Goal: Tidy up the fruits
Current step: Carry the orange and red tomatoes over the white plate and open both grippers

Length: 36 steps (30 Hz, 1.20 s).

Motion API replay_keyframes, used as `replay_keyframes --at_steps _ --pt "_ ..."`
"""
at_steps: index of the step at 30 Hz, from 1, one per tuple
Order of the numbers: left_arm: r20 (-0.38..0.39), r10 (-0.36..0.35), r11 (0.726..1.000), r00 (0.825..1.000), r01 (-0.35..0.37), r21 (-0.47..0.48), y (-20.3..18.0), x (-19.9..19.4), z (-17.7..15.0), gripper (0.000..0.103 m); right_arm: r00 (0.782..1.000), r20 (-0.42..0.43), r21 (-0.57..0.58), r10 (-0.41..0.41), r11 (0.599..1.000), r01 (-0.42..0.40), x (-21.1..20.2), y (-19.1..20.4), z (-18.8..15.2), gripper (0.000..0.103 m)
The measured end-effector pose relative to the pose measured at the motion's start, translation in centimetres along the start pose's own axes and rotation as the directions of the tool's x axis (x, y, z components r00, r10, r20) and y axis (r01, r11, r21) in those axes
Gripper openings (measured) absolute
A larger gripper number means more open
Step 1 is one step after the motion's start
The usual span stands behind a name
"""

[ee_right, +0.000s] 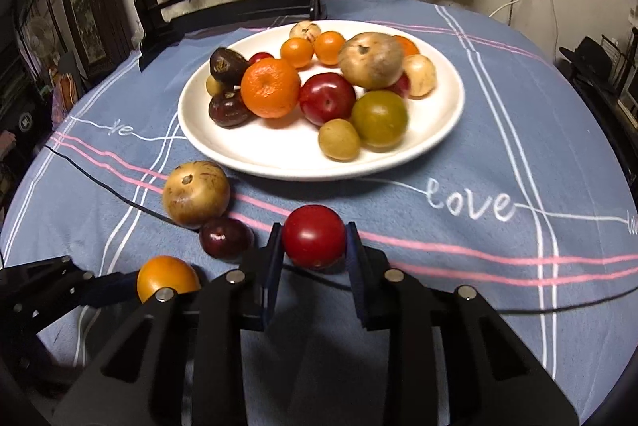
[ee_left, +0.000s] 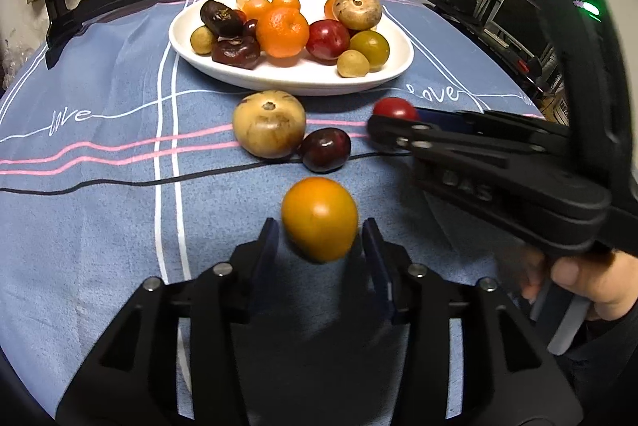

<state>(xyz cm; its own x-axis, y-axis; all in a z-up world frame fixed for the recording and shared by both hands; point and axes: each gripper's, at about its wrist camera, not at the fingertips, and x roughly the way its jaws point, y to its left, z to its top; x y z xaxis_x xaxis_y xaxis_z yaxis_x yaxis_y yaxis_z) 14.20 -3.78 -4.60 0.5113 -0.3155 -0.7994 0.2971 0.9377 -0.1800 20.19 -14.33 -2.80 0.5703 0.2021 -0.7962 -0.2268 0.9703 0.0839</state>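
Left hand-held gripper (ee_left: pixel 321 230) spread wide, fingers low and forward; right hand-held gripper (ee_right: pixel 314 238) narrowed, reaching across beside it.

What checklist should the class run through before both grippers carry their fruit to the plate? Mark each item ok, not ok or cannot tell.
1. Orange fruit sits between the left gripper fingers: ok.
2. Left fingers press on it: not ok; gaps show on both sides.
3. Red fruit sits between the right gripper fingers: ok.
4. Right fingers grip it firmly: cannot tell; they look in contact on both sides.
5. Plate has a bare spot at its near rim: ok.
6. Tan fruit and dark fruit lie clear of both grippers: ok, though the dark one is close to the right gripper.
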Motion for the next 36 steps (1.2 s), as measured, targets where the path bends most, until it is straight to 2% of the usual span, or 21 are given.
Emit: replay_keyframes --at_steps 5,10,17,22,27,32,36 --pt "0.011 0.035 0.999 0.999 -0.035 0.006 -0.4 0.4 0.3 0.039 1.0 0.016 0.027 0.02 0.999 -0.021 -1.2 -0.9 -1.0 0.031" --pt "0.01 0.033 0.999 0.999 -0.033 0.017 -0.4 -0.1 0.4 0.038 0.999 0.036 0.041 0.034 0.999 -0.035 -2.2 -1.4 -1.1 0.031" --pt "0.102 0.046 0.997 0.994 -0.051 0.053 -0.4 -4.2 2.5 0.038 0.994 0.094 0.02 0.055 0.998 -0.057 -4.7 -1.3 -0.1 0.031" --pt "0.154 0.059 0.995 0.986 -0.071 0.071 -0.2 -5.5 6.4 0.038 0.988 0.131 0.007 0.078 0.997 -0.08 -5.8 -1.0 2.6 0.031" --pt "0.149 0.099 0.993 0.984 -0.107 0.047 0.8 -3.6 10.5 0.038 0.98 0.163 0.031 0.117 0.992 -0.123 -5.4 -0.9 6.0 0.031" --pt "0.134 0.105 0.994 0.985 -0.109 0.025 1.4 -1.0 13.0 0.038 0.979 0.152 0.059 0.133 0.988 -0.143 -2.6 -0.7 9.8 0.031" --pt "0.15 0.109 0.992 0.983 -0.116 0.043 1.4 0.2 15.0 0.038 0.981 0.133 0.081 0.143 0.985 -0.155 -0.1 -0.9 11.7 0.032"
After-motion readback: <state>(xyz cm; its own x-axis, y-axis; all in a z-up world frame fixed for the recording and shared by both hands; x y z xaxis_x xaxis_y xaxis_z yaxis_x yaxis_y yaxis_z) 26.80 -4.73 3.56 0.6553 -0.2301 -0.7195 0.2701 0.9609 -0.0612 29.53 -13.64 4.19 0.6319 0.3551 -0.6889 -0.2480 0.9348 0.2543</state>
